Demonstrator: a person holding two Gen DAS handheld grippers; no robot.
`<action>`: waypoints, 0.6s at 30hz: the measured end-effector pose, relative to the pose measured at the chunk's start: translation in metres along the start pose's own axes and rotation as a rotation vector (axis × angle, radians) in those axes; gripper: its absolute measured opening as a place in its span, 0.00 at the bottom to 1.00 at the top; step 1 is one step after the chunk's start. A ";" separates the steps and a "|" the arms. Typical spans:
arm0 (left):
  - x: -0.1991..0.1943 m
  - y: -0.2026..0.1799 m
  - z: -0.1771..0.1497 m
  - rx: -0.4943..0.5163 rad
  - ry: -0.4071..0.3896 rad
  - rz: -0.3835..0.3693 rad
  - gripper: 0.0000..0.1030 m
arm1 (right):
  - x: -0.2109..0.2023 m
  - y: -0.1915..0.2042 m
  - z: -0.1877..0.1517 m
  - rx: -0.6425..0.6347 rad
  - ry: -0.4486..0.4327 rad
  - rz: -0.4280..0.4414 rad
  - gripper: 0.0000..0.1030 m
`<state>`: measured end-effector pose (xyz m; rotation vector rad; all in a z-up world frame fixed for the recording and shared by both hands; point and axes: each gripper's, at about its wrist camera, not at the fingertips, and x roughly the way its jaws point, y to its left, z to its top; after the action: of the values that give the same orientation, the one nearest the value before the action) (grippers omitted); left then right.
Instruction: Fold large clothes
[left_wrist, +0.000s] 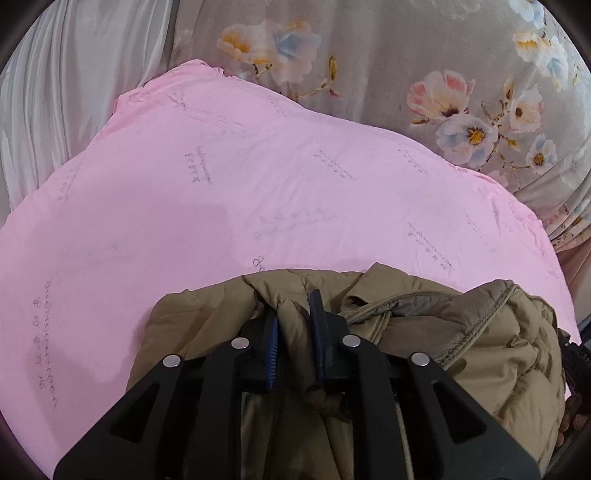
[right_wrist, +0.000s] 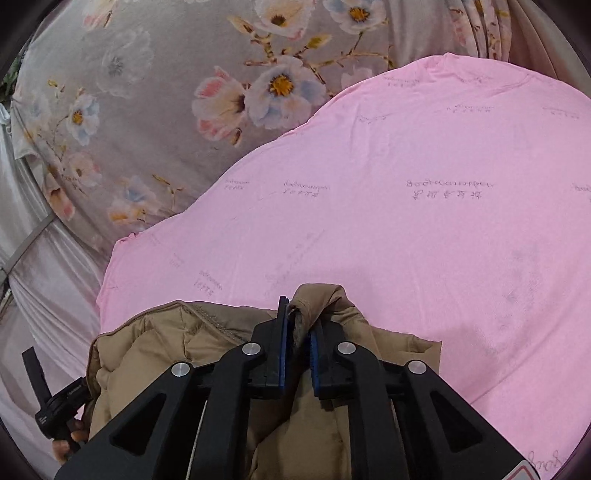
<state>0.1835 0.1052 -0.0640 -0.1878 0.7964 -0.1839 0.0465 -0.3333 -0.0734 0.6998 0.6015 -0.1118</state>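
A tan quilted puffer jacket (left_wrist: 491, 343) hangs bunched in both grippers above a pink printed sheet (left_wrist: 229, 206). My left gripper (left_wrist: 295, 314) is shut on a fold of the jacket, fabric pinched between its blue pads. My right gripper (right_wrist: 299, 317) is shut on another tan fold of the same jacket (right_wrist: 147, 354), with cloth poking up between its fingers. The rest of the jacket drops below both grippers, out of sight.
The pink sheet (right_wrist: 424, 229) covers a bed. A grey floral quilt (left_wrist: 424, 74) lies behind it, also in the right wrist view (right_wrist: 147, 110). White satin fabric (left_wrist: 55, 110) sits at far left. The other gripper and a hand (right_wrist: 59, 413) show at lower left.
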 end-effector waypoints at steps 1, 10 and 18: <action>-0.005 0.004 0.001 -0.019 -0.004 -0.017 0.18 | -0.008 -0.001 0.002 0.013 0.002 0.026 0.14; -0.124 0.017 0.012 0.142 -0.206 -0.013 0.61 | -0.115 0.042 0.015 -0.119 -0.136 0.056 0.39; -0.054 -0.065 0.019 0.236 -0.021 -0.063 0.28 | -0.022 0.144 -0.036 -0.543 0.030 -0.112 0.03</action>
<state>0.1543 0.0567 0.0022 0.0078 0.7414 -0.3326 0.0530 -0.2022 0.0000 0.1416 0.6633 -0.0382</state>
